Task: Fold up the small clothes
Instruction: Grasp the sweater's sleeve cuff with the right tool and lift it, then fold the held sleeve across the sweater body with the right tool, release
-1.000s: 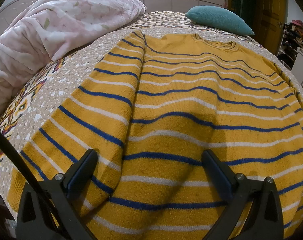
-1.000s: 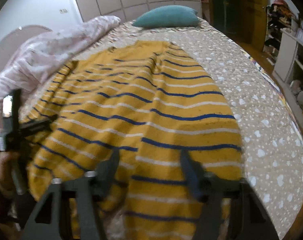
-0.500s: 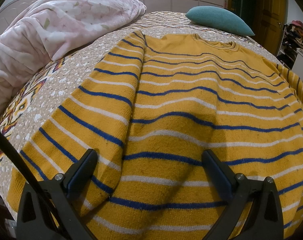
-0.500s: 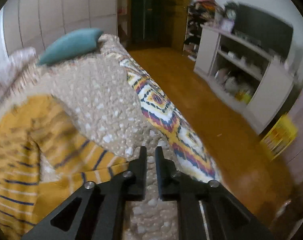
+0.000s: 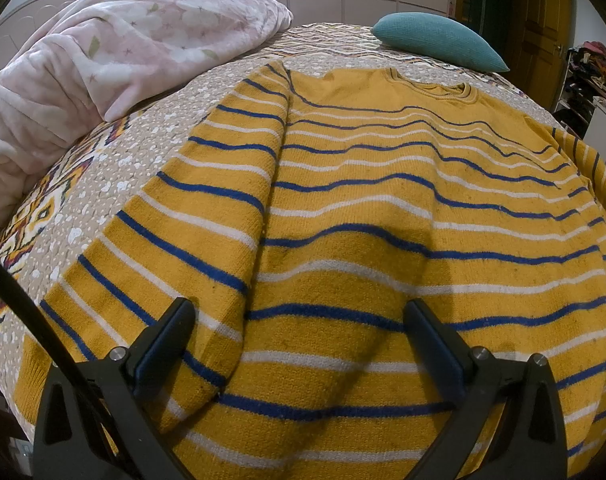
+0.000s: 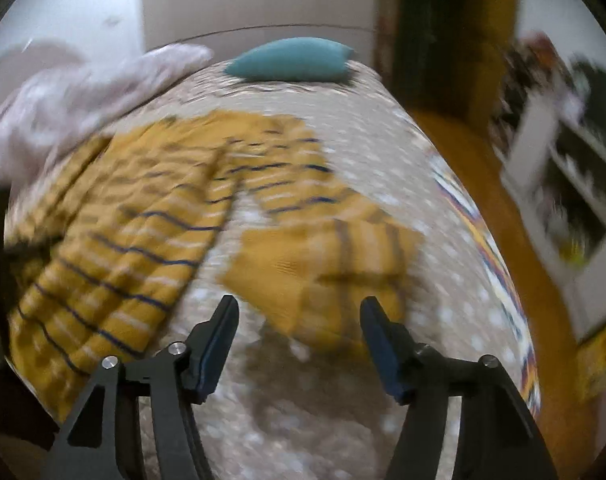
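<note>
Here the mustard sweater (image 5: 383, 208) with blue and white stripes lies spread flat on the quilted bedspread (image 5: 143, 152). Its long axis runs from near to far in the left wrist view: collar (image 5: 429, 89) at the far end, pointing toward the teal pillow (image 5: 439, 46), hem at the near edge of the bed. Its left sleeve (image 5: 191, 224) lies alongside the body, slanting from the far shoulder down to the near left. A pink blanket (image 5: 115, 52) is bunched on the far left of the bed, apart from the sweater.

The left gripper (image 5: 299, 344) hovers over the near part of the sweater with its fingers spread wide, grasping nothing.

The right wrist view is blurred. It shows the other sleeve (image 6: 327, 236) folded out to the right of the body (image 6: 135, 216) on bare bedspread (image 6: 383, 140), its end doubled into a rough patch just beyond the right gripper (image 6: 299, 340). That gripper's fingers are also parted and hold nothing. Whether they touch the bed cannot be told. A wooden floor (image 6: 503, 208) and white shelving (image 6: 563, 184) lie to the right.
</note>
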Motion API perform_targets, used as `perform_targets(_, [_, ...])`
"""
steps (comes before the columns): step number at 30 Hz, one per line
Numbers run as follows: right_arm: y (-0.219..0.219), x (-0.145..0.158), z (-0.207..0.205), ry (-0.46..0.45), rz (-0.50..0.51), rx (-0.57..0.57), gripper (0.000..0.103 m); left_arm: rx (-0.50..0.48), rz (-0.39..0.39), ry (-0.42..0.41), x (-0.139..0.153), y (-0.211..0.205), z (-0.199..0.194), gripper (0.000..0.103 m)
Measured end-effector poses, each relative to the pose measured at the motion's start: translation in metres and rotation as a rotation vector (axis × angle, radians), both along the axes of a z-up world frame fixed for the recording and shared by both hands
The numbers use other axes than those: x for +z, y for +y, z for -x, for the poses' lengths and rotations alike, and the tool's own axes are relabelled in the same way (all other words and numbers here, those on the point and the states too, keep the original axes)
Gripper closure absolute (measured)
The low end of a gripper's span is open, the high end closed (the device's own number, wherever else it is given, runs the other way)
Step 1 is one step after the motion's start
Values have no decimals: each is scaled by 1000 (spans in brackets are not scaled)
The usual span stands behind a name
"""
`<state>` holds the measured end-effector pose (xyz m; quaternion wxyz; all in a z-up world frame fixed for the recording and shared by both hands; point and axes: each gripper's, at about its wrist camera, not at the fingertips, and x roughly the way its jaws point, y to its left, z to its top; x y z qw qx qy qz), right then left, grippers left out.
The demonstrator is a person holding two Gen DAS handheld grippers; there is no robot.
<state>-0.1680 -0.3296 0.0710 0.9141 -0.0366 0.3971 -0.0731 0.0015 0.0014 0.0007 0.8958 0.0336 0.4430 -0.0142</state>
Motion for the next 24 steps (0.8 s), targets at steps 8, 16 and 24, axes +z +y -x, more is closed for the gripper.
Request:
perform_targets(8, [-23,7,-22,-16,206,-127,100,0,0,0,0,0,0,0])
perform_targets(16, [-211,84,48,-277,-133,-651,100,0,0,0,0,0,0,0])
perform_targets(24, [-282,46,53,-315,-525,-816,100,0,1,0,0,0,0,0])
